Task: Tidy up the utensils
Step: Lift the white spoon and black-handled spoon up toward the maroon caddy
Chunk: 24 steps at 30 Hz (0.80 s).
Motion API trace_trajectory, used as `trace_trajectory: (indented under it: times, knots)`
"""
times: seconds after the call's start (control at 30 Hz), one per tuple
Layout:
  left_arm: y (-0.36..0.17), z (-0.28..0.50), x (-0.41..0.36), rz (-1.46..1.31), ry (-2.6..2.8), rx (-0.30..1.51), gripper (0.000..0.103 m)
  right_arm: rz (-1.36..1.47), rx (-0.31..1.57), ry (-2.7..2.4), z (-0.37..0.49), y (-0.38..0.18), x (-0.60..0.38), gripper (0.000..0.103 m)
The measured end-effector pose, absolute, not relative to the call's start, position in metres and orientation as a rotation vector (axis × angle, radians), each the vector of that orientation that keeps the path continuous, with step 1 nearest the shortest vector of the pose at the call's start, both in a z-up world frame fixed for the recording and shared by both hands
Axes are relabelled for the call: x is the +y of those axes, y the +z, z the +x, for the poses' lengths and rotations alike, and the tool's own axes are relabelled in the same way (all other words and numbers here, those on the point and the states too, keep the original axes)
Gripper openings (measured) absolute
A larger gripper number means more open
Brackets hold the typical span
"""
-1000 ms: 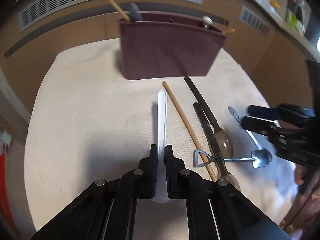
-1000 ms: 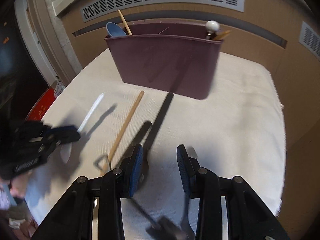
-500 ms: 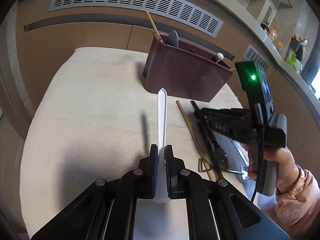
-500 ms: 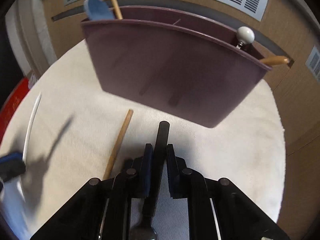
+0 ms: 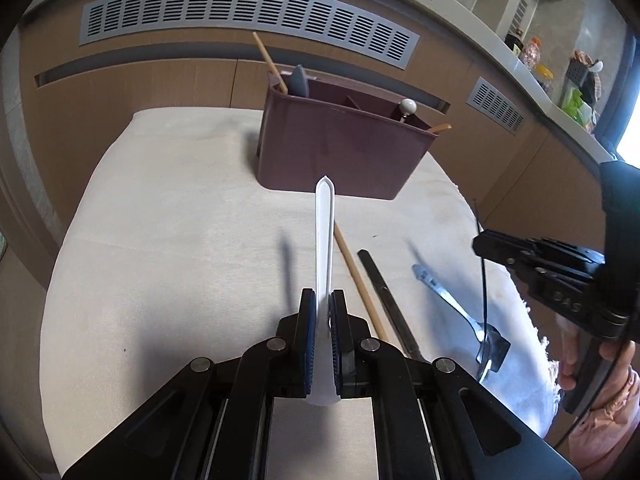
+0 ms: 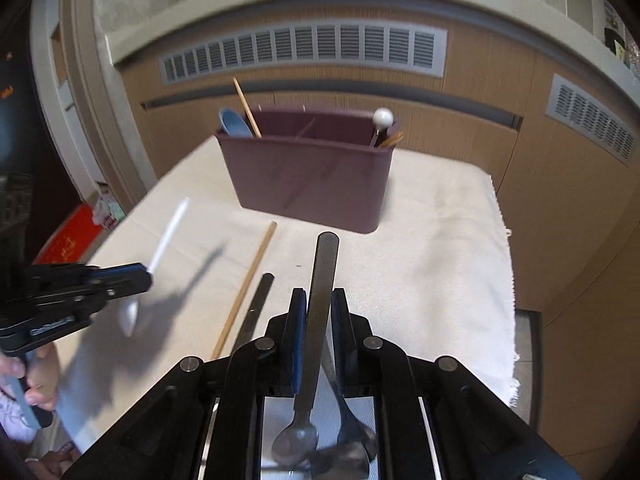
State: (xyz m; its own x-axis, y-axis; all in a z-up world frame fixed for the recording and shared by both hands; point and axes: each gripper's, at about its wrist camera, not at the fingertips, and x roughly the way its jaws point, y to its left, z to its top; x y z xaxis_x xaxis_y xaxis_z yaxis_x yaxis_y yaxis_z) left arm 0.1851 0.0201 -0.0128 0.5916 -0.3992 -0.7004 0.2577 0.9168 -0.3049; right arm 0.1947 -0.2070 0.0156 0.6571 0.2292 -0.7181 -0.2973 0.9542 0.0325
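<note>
Between my left tongs (image 5: 319, 340) I am holding a white plastic utensil (image 5: 323, 240), gripped near its wide end; it is thin, flat and smooth, with the pointed handle end forward, above the cloth and short of the holder. My right tongs (image 6: 319, 336), whose jaws have just been closing, are squeezing the flat dark handle of a metal spoon (image 6: 320, 312), its oval bowl hanging below the pads.

I judge that I am carrying both pieces toward the maroon utensil holder (image 6: 308, 176), a smooth plastic box with inner dividers. It is already keeping a blue spoon (image 6: 234, 122), a chopstick and a white-knobbed piece. The next move is asking me to raise each piece above the rim, turn it more upright, and choose a compartment before letting go.

On the cream woven cloth (image 5: 168, 240) are waiting a wooden chopstick (image 5: 360, 280), a dark flat-handled utensil (image 5: 384, 296) just beside it, and a shiny small metal spoon (image 5: 452, 300) further apart.
</note>
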Motion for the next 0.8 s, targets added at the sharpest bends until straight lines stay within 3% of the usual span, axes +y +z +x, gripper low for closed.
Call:
trace_trajectory:
  times: [0.07,0.1,0.37,0.47,0.57,0.8]
  knots:
    - [-0.007,0.181,0.017,-0.169,-0.386,0.848,0.007,-0.086,0.778,0.304,0.186,0.026,-0.206,0.009]
    - [-0.004,0.18,0.016,-0.164,-0.385,0.842,0.007,-0.082,0.769,0.308,0.182,0.029,-0.208,0.003]
    - [0.037,0.158,0.005,-0.128,-0.406,0.736,0.007,-0.102,0.688,0.317,0.16,0.055,-0.21,0.003]
    - [0.046,0.153,0.002,-0.118,-0.409,0.718,0.007,-0.097,0.773,0.365,0.17,0.04,-0.211,0.005]
    - [0.044,0.152,0.003,-0.125,-0.397,0.738,0.007,-0.066,0.872,0.413,0.179,0.011,-0.207,0.015]
    - [0.024,0.152,0.012,-0.145,-0.371,0.769,0.007,-0.13,0.979,0.397,0.199,-0.042,-0.177,0.015]
